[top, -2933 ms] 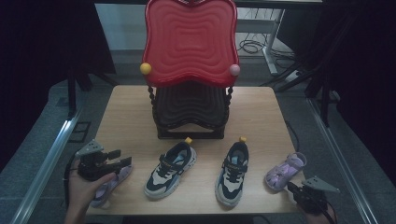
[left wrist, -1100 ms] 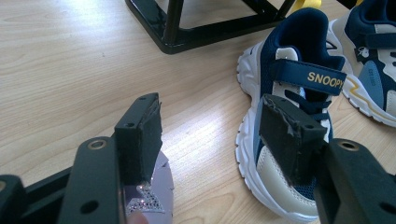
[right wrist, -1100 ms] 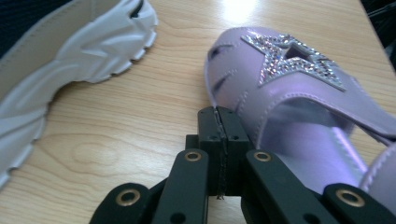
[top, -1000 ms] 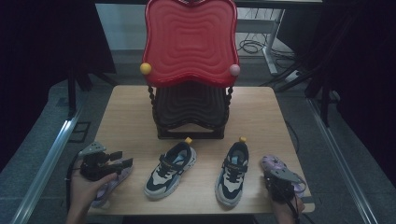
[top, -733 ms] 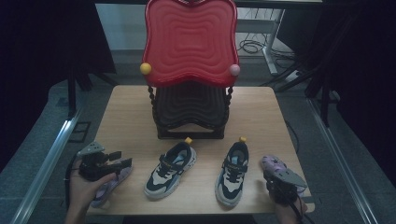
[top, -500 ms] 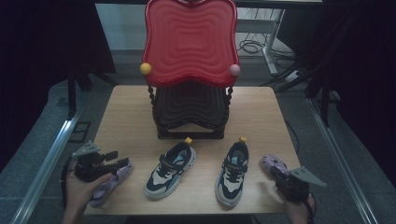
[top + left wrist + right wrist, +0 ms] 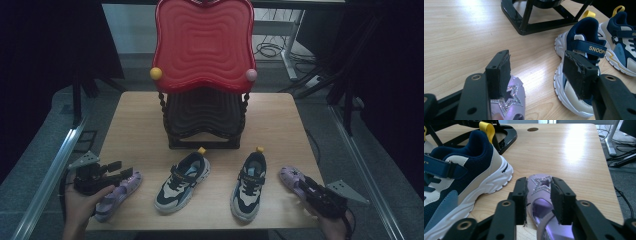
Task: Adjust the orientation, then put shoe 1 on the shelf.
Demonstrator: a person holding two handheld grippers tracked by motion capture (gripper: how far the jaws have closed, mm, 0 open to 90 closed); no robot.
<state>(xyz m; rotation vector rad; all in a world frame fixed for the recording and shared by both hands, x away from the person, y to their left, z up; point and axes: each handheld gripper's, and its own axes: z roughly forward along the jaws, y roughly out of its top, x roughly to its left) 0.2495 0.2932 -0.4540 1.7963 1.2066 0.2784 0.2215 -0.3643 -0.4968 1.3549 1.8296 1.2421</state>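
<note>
Jaws of the right gripper [image 7: 539, 195] closing on a purple sandal [image 7: 544, 202], left gripper [image 7: 541, 72] jaws gaping wide over another purple sandal [image 7: 510, 100], both sitting on the worktop [image 7: 280, 120].

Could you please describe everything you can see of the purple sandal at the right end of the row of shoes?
The glossy purple plastic sandal lies flat on the wooden table, right of the navy and white sneaker, toe pointing away from the person. In the right gripper view a glittery silver star decorates its toe, and its smooth insole shines. The right gripper stands over its rear half, jaws close on either side of a strap; whether they pinch it cannot be told.
</note>
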